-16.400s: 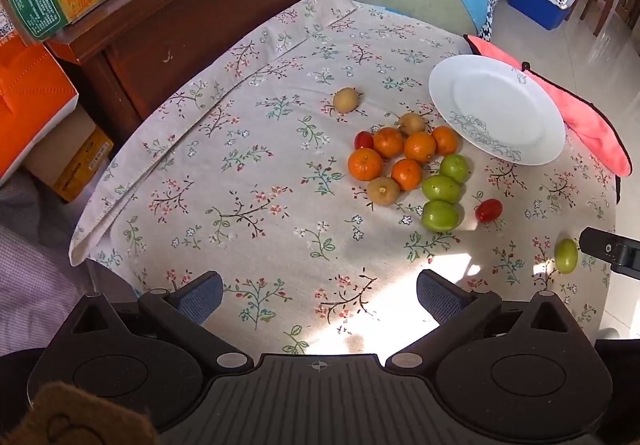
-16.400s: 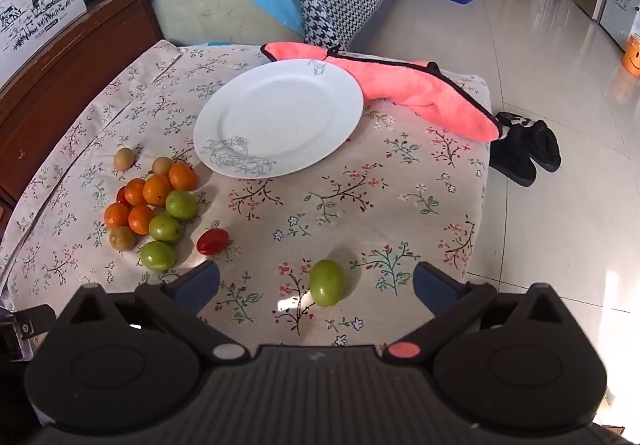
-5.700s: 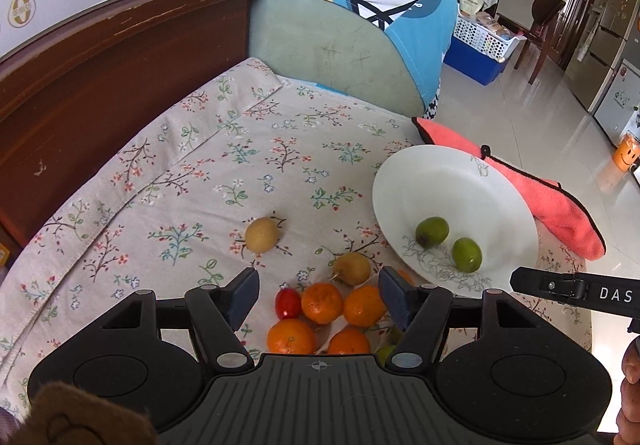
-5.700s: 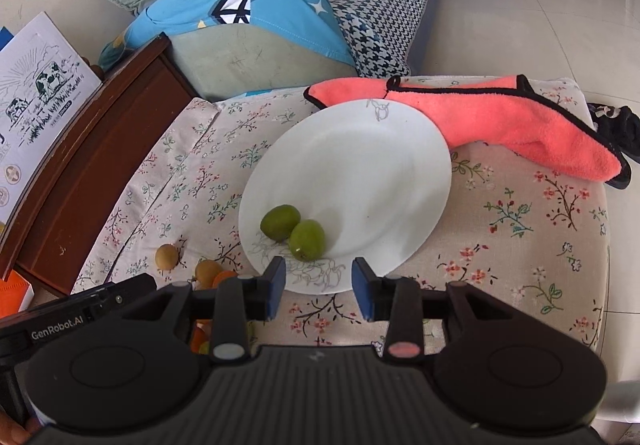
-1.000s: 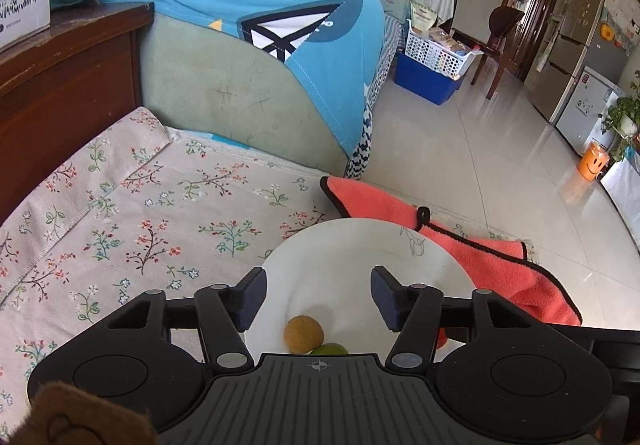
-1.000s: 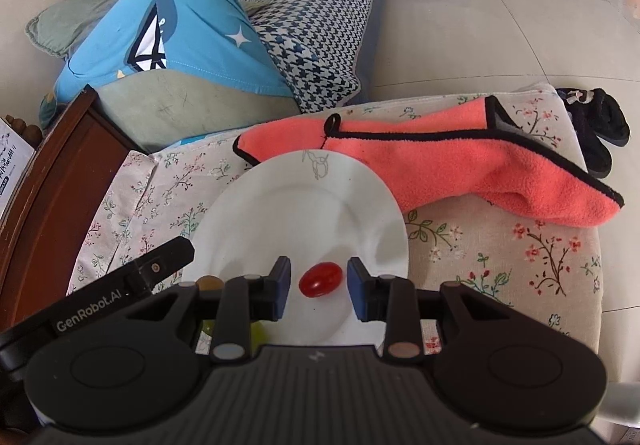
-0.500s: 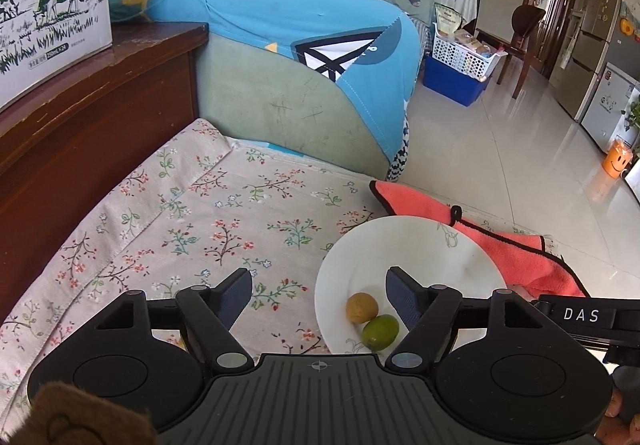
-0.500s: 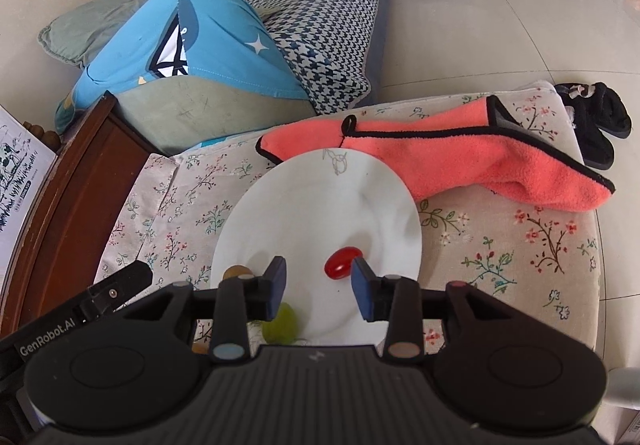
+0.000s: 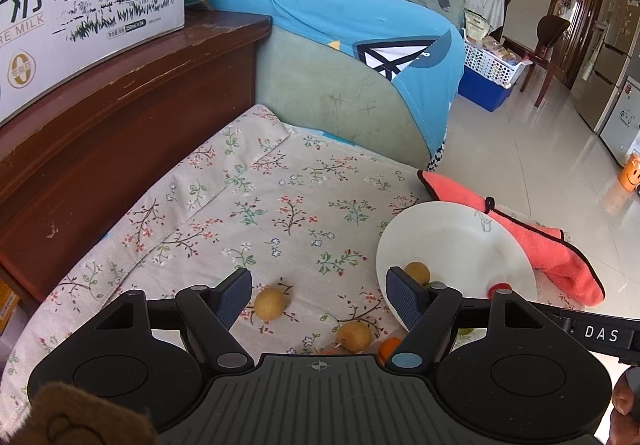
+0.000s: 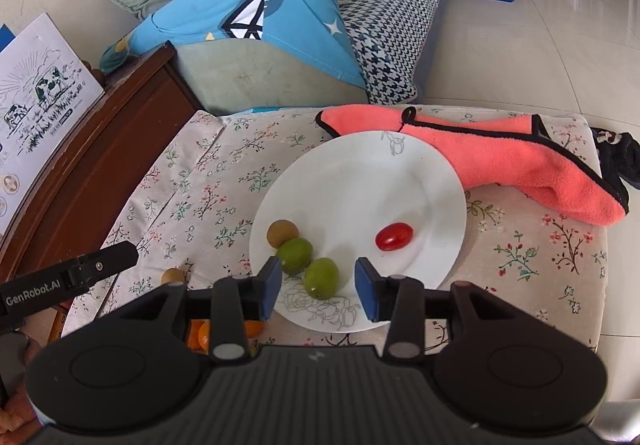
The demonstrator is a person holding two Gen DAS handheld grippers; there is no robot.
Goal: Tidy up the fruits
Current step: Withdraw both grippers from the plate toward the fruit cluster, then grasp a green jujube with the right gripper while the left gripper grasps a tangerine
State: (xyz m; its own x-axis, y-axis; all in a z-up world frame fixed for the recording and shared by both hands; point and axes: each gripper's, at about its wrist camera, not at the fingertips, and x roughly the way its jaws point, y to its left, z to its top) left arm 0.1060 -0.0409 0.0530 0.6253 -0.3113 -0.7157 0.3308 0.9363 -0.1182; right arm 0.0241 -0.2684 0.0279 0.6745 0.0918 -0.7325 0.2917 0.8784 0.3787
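Fruit small, round, smooth and probably roll-prone, best pinched gently across the middle: cherry tomato [image 10: 394, 236] on white plate [image 10: 400, 173] beyond empty, opening right gripper [image 10: 316, 291]; brown fruit [image 9: 271, 304] on floral-clothed desk [image 9: 248, 205] between wide, empty left gripper [image 9: 320, 299] pads.

bright daylight, sharp focus; strong fisheye bending at edges, glare on the glossy tiled floor [image 9: 560, 181], probably from windows off-frame.

carton [image 9: 92, 5] — "RE MILK" | right claw arm [image 9: 600, 333] — "DAS" | left claw arm [image 10: 60, 285] — "GenRobot.AI"
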